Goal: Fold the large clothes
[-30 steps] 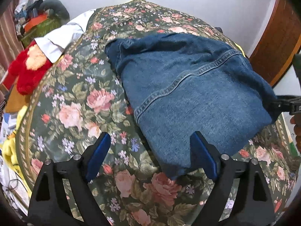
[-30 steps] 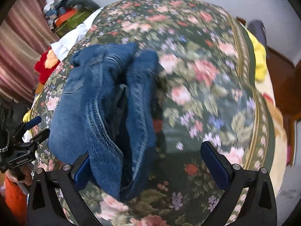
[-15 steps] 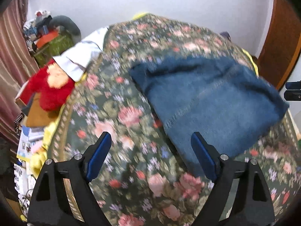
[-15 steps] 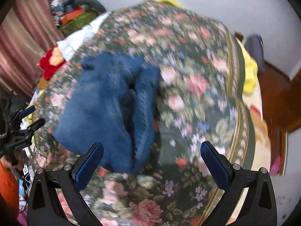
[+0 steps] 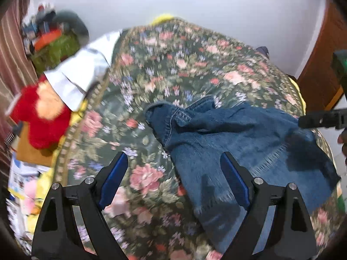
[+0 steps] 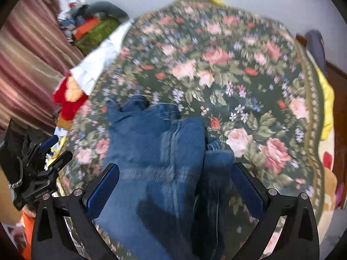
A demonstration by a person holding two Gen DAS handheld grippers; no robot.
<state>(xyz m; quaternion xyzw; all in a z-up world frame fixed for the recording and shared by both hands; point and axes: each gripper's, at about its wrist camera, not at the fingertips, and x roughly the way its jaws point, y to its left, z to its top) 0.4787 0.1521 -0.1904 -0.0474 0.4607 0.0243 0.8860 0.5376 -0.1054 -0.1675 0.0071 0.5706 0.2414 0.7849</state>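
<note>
White walls and a brown wooden door frame [image 5: 321,65] enclose a bed covered by a dark green bedspread printed with pink roses [image 5: 195,65], which fills both views. On its near half a folded blue denim garment [image 5: 238,143] is laid; a second ago it filled more of both views, so both tools are judged to have been drawn back and up from it. At the bed's far left edge a white cloth [image 5: 84,73] is draped, with a red and orange plush toy [image 5: 41,114] below it.

The left gripper [image 5: 173,182] is seen with its jaws spread wide over the bedspread and the garment's edge, nothing pressed between them. The right gripper [image 6: 173,190] is likewise held wide apart above the denim, with no cloth gripped. With the garment released and lying compact, this fold is judged finished or nearly so.
</note>
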